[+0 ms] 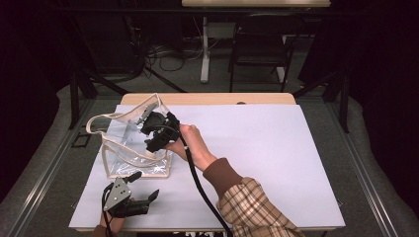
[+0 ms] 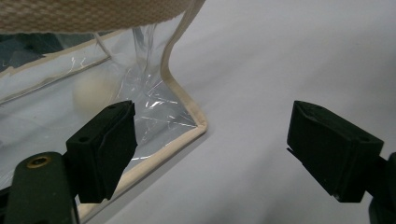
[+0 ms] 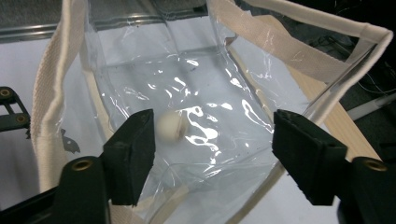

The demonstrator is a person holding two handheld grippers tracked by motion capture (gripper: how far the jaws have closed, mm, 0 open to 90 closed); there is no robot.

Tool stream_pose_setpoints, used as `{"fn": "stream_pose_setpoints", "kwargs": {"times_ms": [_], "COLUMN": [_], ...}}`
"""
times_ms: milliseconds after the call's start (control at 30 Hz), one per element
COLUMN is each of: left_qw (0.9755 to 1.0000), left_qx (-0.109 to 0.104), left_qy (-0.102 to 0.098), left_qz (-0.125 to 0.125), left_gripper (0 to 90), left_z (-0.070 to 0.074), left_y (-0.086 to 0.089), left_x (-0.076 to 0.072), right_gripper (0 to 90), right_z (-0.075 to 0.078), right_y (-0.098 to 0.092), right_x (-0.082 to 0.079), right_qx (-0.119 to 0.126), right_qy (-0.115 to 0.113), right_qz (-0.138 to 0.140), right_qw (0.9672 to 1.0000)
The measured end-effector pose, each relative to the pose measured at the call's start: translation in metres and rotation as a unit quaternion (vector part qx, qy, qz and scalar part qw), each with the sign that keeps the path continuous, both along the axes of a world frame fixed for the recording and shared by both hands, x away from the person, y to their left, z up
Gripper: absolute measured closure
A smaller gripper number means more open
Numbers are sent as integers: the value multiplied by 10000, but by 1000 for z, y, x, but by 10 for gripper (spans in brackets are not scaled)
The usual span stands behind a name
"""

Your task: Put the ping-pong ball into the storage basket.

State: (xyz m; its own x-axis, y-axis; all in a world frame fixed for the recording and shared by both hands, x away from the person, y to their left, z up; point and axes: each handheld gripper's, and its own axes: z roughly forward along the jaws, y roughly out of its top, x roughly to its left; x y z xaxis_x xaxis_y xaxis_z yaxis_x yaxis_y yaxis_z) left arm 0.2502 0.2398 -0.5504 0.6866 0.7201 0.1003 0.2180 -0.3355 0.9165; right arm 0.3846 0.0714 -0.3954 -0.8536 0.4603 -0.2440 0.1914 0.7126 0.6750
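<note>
Clear plastic bag (image 3: 196,93) (unlabelled), cream ball (image 3: 169,127) inside

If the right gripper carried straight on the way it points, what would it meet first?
Probably the small pale ball lying on the clear bag's bottom, just ahead of the right gripper's open jaws; depth is hard to judge.

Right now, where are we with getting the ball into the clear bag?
Done: the small pale ball already lies on the bottom of the clear bag. In hand: the right claw hangs open over the bag's mouth, nothing between its jaws. Left: drawing that claw out; the left claw waits open on the table beside the bag.
</note>
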Motion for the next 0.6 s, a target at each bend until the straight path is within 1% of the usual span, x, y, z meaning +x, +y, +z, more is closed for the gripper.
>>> {"fn": "stream_pose_setpoints", "kwargs": {"times_ms": [100, 167, 267, 600], "left_qw": [10000, 10000, 10000, 10000], "left_qx": [4, 2, 12, -3], "left_qy": [0, 2, 6, 26], "left_qz": [-4, -1, 12, 39], "left_gripper": [158, 158, 158, 159], "left_z": [0, 0, 0, 0], "left_y": [0, 0, 0, -1], "left_x": [0, 0, 0, 0], "right_gripper": [205, 160, 143, 88], "right_z": [4, 7, 11, 12], "right_y": [-6, -11, -20, -50], "right_x": [-1, -2, -3, -5], "right_qx": [148, 261, 464, 607], "right_qy": [30, -10, -33, 23], "right_qz": [17, 8, -3, -54], "right_qw": [9999, 9997, 9989, 9981]}}
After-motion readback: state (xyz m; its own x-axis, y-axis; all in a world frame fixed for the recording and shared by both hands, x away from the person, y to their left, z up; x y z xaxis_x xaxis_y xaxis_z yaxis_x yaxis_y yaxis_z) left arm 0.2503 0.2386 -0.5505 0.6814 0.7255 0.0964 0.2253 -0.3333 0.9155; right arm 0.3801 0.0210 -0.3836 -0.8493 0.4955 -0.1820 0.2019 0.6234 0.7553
